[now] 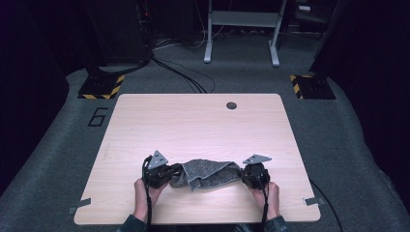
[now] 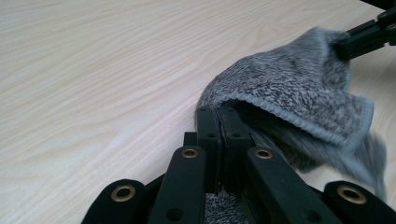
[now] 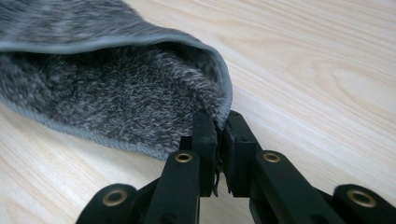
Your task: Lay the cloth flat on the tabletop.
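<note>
The grey towel [image 1: 209,174] lies bunched near the front edge of the counter [image 1: 193,121], stretched loosely between the two grippers and sagging in the middle. The left hand-held gripper [image 1: 170,173] is clamped on its left end; in the left gripper view the jaws stand pressed together with the hemmed edge of the cloth [image 2: 299,93] caught between them. The right hand-held gripper [image 1: 244,175] pinches the opposite corner, and in the right gripper view the folded hem [image 3: 140,88] disappears between its closed jaws.

To my eye the step in hand is spreading or folding the cloth. Doing it well would mean keeping both grips firm on the hem, drawing the ends apart evenly so the slack goes out, and keeping the cloth low so it settles flat without twisting.

The towel is thick terry, mottled dark and light grey, fuzzy in the pile, with a smooth pale-grey stitched border. It is soft and limp and takes whatever shape it is pulled into. The counter is pale wood grain, smooth and matte, with rounded corners.
</note>
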`<control>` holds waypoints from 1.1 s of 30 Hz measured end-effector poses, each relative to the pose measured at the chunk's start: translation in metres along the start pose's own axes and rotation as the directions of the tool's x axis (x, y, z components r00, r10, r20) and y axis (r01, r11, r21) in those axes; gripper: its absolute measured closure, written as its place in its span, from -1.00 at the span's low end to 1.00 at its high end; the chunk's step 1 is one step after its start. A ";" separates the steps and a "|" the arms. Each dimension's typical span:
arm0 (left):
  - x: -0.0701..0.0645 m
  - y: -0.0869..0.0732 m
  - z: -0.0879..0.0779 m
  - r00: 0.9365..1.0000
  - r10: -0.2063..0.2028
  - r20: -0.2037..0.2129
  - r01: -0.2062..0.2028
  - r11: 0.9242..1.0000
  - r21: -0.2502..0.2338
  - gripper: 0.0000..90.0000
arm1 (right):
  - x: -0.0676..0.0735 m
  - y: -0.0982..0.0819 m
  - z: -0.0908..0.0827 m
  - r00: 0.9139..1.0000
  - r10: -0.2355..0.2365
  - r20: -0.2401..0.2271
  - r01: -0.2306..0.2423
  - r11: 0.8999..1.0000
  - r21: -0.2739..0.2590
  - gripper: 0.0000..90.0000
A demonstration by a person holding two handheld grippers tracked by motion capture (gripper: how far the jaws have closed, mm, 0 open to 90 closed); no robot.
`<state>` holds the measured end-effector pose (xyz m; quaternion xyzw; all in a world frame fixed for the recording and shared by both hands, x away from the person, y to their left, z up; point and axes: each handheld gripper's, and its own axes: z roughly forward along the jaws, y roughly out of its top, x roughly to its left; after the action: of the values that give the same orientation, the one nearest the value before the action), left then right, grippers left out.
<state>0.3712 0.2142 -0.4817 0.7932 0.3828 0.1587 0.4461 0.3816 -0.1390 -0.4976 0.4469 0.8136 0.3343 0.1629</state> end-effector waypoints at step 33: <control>-0.028 -0.007 0.000 0.991 0.052 0.123 -0.068 0.990 0.123 -0.13 | -0.019 -0.012 0.006 0.996 0.089 -0.005 -0.088 0.996 0.032 0.50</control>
<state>0.3496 0.1951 -0.4853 0.8392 0.3407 0.0998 0.4119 0.3881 -0.1569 -0.5110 0.4840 0.7987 0.3295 0.1383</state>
